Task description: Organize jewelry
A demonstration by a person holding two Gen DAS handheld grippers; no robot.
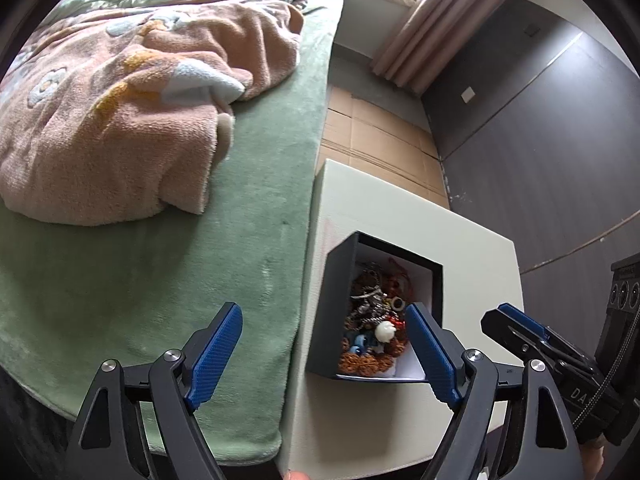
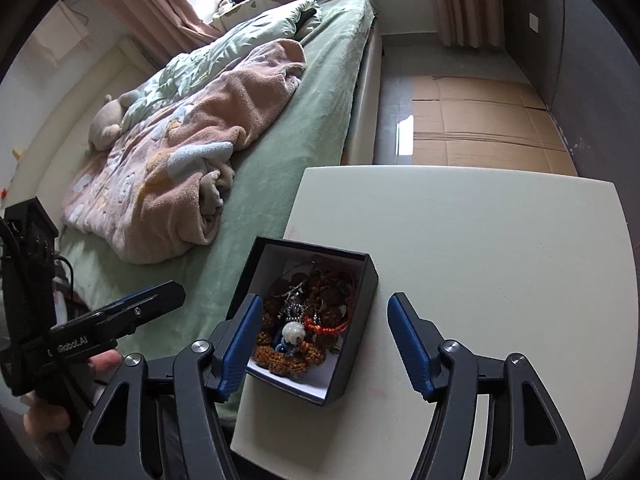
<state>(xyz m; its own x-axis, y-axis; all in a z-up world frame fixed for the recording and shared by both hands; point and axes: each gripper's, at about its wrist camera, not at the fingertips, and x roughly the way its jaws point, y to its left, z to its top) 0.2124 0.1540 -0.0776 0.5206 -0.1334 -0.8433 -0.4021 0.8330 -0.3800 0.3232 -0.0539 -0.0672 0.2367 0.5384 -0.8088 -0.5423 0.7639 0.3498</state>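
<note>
A black jewelry box [image 2: 304, 320], full of tangled beaded bracelets [image 2: 298, 326], sits at the worktop's [image 2: 500, 248] bed-side edge. Both the left tongs [image 1: 324, 344] and right tongs [image 2: 320, 338] hover spread and empty, apparently leaving the sorted pieces gathered inside.

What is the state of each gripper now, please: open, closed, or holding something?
Left gripper: open, holding nothing.
Right gripper: open, holding nothing; the black box of jewelry sits between its fingers, not gripped.
</note>
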